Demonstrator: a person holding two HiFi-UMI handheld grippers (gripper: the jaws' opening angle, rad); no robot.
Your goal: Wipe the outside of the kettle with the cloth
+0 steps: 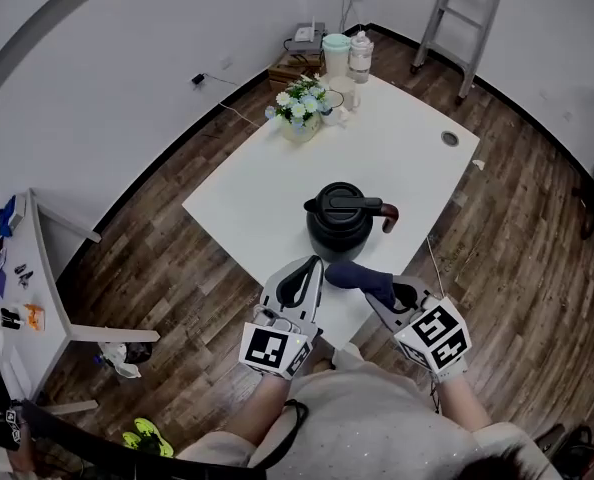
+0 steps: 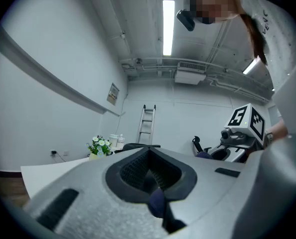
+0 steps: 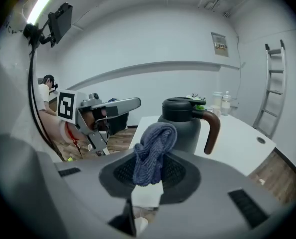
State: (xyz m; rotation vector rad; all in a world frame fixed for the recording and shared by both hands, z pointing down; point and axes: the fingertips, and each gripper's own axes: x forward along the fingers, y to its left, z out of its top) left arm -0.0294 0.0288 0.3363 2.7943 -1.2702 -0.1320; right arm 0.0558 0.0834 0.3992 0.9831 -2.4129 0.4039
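Now the black kettle (image 1: pixel 338 220) stands upright on the white worktop (image 1: pixel 397 163), close to its near right edge, with the lid on and its brown handle (image 1: pixel 389 214) pointing right. Seen from the right tool's own view, the kettle (image 3: pixel 182 123) rises just beyond the jaws, with the handle (image 3: pixel 213 129) curving down on its right side.

The right tool (image 1: pixel 389 296) is clenched on a dark blue cloth (image 1: pixel 361 274). Its jaws pinch the bunched knit fabric, and a fold of the cloth (image 3: pixel 155 151) sticks up out of the right tool (image 3: pixel 148 177). The cloth hangs at the near side of the kettle, low by its base; whether it touches the kettle's wall cannot be told.

The left tool (image 1: pixel 307 272) hovers just left of the cloth, near the worktop's near edge, pointing toward the kettle. In its own view the left tool (image 2: pixel 149 172) has its jaws closed together with nothing gripped between the pads. Each tool also shows in the other's view, off to the side.

At the far end of the worktop sit a bunch of flowers (image 1: pixel 301 102) and, beyond them, two containers (image 1: pixel 346 54). A ladder (image 1: pixel 464 13) leans on the far wall, and the floor (image 1: pixel 517 238) is dark wood planks
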